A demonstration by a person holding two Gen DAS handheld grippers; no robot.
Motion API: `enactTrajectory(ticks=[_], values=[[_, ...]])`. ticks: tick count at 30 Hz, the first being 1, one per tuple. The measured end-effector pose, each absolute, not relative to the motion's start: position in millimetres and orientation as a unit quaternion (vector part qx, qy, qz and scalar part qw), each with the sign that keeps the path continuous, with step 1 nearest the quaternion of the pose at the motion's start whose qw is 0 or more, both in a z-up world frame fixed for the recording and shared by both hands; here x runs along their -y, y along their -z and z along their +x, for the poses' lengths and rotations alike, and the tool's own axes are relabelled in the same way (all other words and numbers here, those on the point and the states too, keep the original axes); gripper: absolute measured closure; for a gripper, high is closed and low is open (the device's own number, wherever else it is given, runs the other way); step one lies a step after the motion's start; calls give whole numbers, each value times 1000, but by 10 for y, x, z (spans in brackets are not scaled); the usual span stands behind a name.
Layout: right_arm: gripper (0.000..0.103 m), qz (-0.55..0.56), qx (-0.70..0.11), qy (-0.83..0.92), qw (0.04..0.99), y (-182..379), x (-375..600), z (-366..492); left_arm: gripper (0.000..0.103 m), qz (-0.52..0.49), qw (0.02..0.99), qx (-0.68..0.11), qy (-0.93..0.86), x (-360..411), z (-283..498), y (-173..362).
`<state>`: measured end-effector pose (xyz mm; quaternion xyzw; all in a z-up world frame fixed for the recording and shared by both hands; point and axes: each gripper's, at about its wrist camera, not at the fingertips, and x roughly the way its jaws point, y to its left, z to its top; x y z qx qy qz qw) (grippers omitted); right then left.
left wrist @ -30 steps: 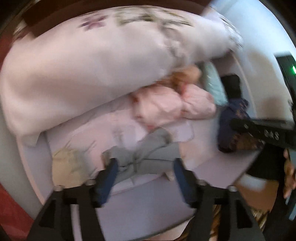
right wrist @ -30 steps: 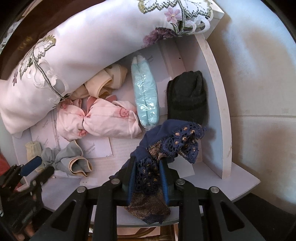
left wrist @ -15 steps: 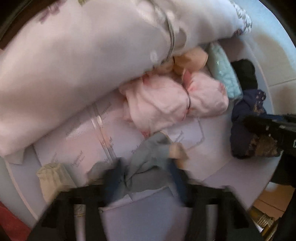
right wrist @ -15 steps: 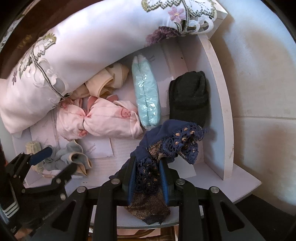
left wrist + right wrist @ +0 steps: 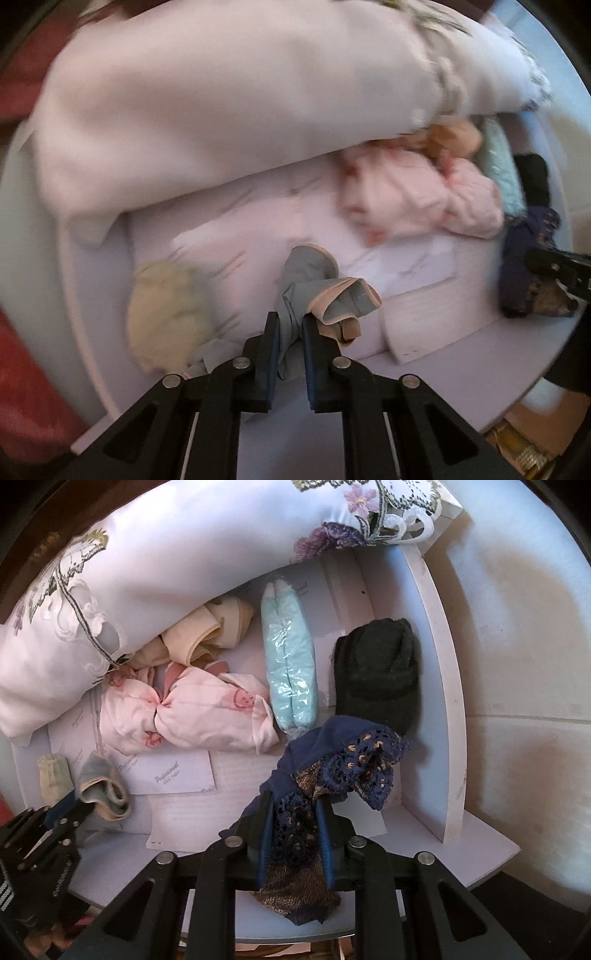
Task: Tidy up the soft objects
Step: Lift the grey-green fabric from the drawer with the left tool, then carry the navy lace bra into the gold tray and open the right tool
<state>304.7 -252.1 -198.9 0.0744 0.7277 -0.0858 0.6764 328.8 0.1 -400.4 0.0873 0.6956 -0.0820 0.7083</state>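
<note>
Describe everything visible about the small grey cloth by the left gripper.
The grey cloth is a small, soft, crumpled garment with a peach-coloured lining or trim at its rolled end. It lies on the white shelf, beside a cream cloth. The left gripper has just closed; its fingers pinch one bunched end.

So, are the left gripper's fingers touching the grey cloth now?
Touching. The left wrist view shows the left gripper with both fingers pressed on the bunched grey cloth, no gap visible.

White shelf (image 5: 436, 686), embroidered pillow (image 5: 177, 576), pink bundle (image 5: 207, 716), mint packet (image 5: 291, 668), black socks (image 5: 380, 672), printed cards (image 5: 173, 775)
</note>
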Motion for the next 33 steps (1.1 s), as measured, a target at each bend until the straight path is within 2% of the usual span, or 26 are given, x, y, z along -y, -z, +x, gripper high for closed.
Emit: enactTrajectory(ticks=[9,13,18,26,33], values=[[85,70,-712,84,693,1759,2487,2937,92,87,708,-699,56,-186,3182,4229],[85,69,-692,71,715,1493,2401,2889,92,82,706,-702,52,14,3195,4406],[85,80,-656,39,749,1156,2330,2836,92,74,705,-704,49,-38,3206,4230],[85,100,-557,-33,824,313,2203,2832,92,71,705,-704,49,-94,3219,4167],[85,128,-448,-74,882,-460,1923,3388,92,68,705,-705,47,-110,3224,4151]])
